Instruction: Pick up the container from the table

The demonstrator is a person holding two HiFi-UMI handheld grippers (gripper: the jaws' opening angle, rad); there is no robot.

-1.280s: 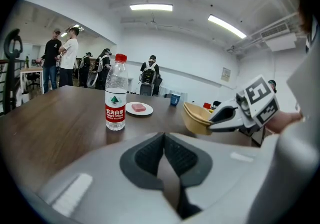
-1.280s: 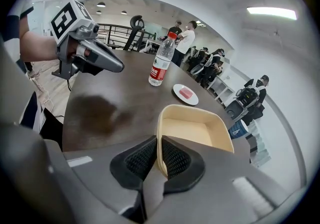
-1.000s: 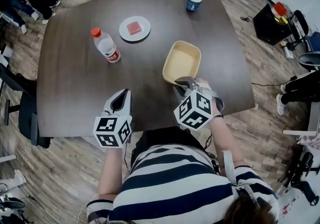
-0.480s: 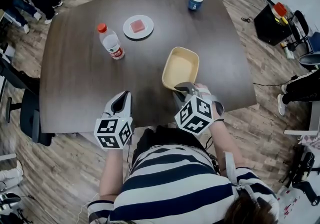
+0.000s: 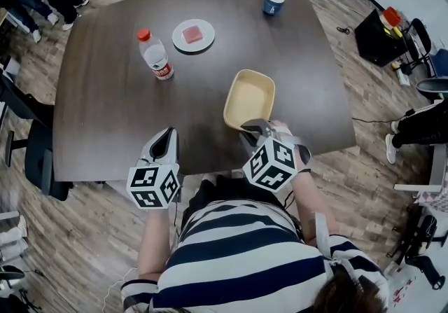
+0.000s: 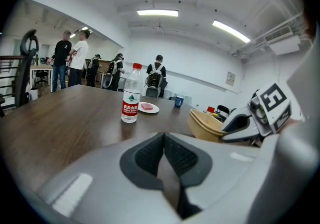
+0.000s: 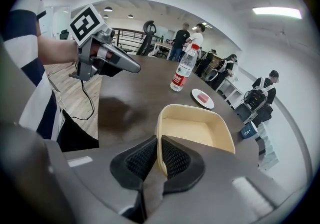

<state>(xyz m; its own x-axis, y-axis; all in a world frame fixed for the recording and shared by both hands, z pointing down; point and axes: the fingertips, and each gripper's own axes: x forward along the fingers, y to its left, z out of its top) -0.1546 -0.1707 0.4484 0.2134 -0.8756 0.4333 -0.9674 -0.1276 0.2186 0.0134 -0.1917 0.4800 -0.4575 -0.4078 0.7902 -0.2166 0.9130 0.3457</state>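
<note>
The container [image 5: 250, 98] is a shallow cream tub on the dark table [image 5: 105, 115], right of centre near the front edge. My right gripper [image 5: 250, 126] is shut on the middle of its near rim. In the right gripper view the rim [image 7: 159, 143] stands between the two black pads, one inside the tub [image 7: 195, 133] and one outside. I cannot tell whether its base is off the table. My left gripper [image 5: 168, 135] hovers over the front edge to the left, apart from the tub. Its pads [image 6: 175, 155] meet with nothing between them, and the tub [image 6: 205, 125] shows at its right.
A water bottle [image 5: 154, 54] with a red cap stands left of centre. Behind it lies a white plate [image 5: 193, 35] with a pink block, and a blue cup [image 5: 274, 2] sits at the far edge. An office chair [image 5: 35, 157] is at the table's left; people stand beyond.
The container, in my right gripper, has slid toward the table's front edge, away from the bottle and plate. My left gripper has drifted a little to the left.
</note>
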